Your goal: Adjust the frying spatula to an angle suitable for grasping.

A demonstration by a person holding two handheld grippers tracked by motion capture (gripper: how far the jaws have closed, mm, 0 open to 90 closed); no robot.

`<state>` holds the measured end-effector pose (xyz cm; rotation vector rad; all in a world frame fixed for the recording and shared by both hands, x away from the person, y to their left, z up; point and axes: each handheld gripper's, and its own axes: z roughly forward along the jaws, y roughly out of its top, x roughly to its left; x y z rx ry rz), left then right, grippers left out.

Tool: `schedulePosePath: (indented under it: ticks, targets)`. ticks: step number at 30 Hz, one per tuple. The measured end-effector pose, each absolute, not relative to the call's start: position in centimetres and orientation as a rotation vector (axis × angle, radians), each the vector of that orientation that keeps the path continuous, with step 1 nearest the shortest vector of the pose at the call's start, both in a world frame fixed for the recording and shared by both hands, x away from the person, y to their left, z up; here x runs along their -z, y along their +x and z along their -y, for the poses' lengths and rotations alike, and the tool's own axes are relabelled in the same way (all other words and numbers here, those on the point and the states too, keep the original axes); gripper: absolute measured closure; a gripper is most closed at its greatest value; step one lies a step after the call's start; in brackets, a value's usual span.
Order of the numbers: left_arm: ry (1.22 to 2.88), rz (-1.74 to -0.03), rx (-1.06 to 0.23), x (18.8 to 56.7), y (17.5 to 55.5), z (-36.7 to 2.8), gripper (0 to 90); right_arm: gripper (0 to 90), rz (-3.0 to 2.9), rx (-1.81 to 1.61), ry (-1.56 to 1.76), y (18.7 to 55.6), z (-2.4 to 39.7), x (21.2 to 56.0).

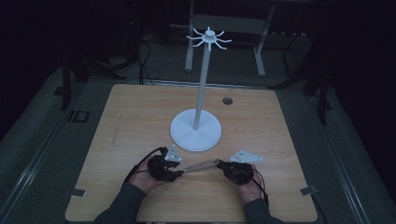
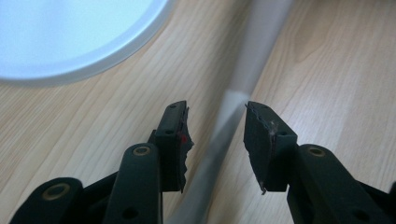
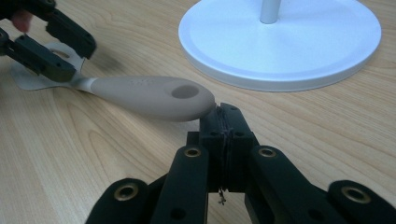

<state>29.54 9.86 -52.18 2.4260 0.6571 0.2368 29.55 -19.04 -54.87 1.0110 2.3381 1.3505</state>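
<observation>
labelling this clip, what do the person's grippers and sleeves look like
Both the left gripper and the right gripper are black, with brass-coloured rivets on the jaw links, a grey three-cornered plate on top and a trailing black cable. The sleeves are dark grey.

High view: fixed above the bench's [image 1: 140, 107] near edge, facing forward and down; it takes in the whole benchtop and the floor beyond the far edge. Left gripper view: mounted on the left tongs [image 2: 215, 140], set very close to the bench surface, looking along the jaws. Right gripper view: mounted on the right tongs [image 3: 223, 123], low and near, angled across the bench. All three views share the white stand base [image 1: 195, 130] and the spatula [image 3: 149, 97] near the near edge.
</observation>
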Motion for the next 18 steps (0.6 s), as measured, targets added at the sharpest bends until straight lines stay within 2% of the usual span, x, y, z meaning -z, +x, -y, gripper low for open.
schedulePosePath:
  ticks: [9,18]
  targets:
    - [2.508,-0.563,-0.195,52.8,30.5,-7.5,58.0,89.2,-2.336,-1.350,1.010,29.5,19.0,54.8]
    - [2.577,-0.537,-0.171,53.4,31.4,-6.3,66.9,89.5,-2.330,-1.355,1.008,29.4,18.9,54.7]
